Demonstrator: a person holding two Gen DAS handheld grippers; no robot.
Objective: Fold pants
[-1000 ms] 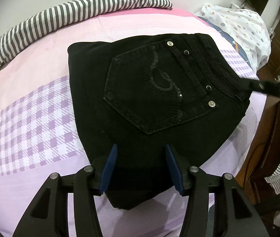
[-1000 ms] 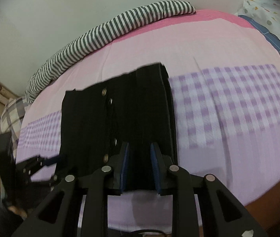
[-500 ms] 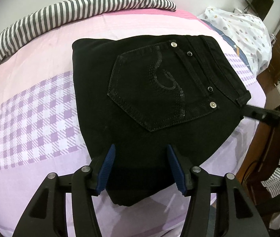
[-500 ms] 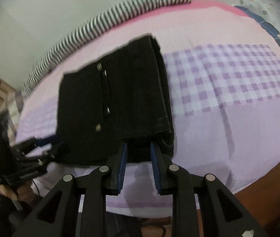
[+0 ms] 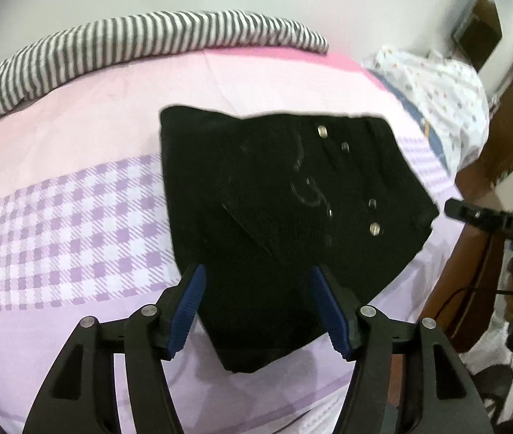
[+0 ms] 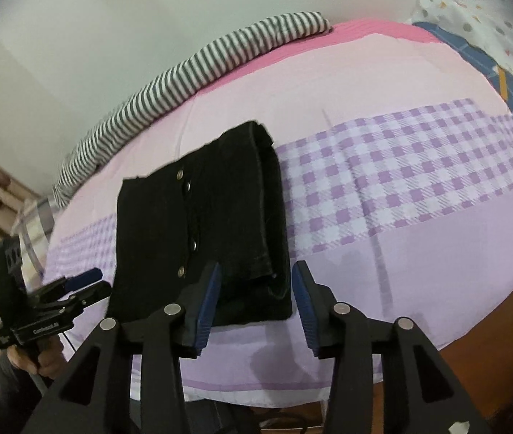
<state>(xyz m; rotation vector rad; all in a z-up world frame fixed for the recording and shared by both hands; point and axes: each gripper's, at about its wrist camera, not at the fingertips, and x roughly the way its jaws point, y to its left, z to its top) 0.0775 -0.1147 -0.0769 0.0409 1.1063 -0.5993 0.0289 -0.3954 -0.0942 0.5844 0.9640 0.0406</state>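
The black pants [image 5: 278,195] lie folded into a compact stack on the pink and purple bed sheet [image 5: 75,224], back pocket and rivets facing up. My left gripper [image 5: 260,307] hovers over their near edge. Its jaws are opening, and the blue pads stand wide and clear of the cloth. In the right wrist view the folded pants [image 6: 202,231] show their layered side. My right gripper [image 6: 256,303] sits at their near corner, jaws opening, with the pads off the fabric. The left gripper [image 6: 75,282] appears there at the left edge, in a hand [image 6: 43,358].
A striped blanket [image 5: 129,43] runs along the far side of the bed by the wall. A white dotted quilt [image 5: 444,94] lies at the right end. The bed's wooden edge [image 6: 491,343] is close on the near side. Checked sheet [image 6: 401,181] stretches right of the pants.
My right gripper's jaws, shut on the pants' corner before, have spread and let it go. The left jaws have widened. Both grippers have drawn back a little from the pants.
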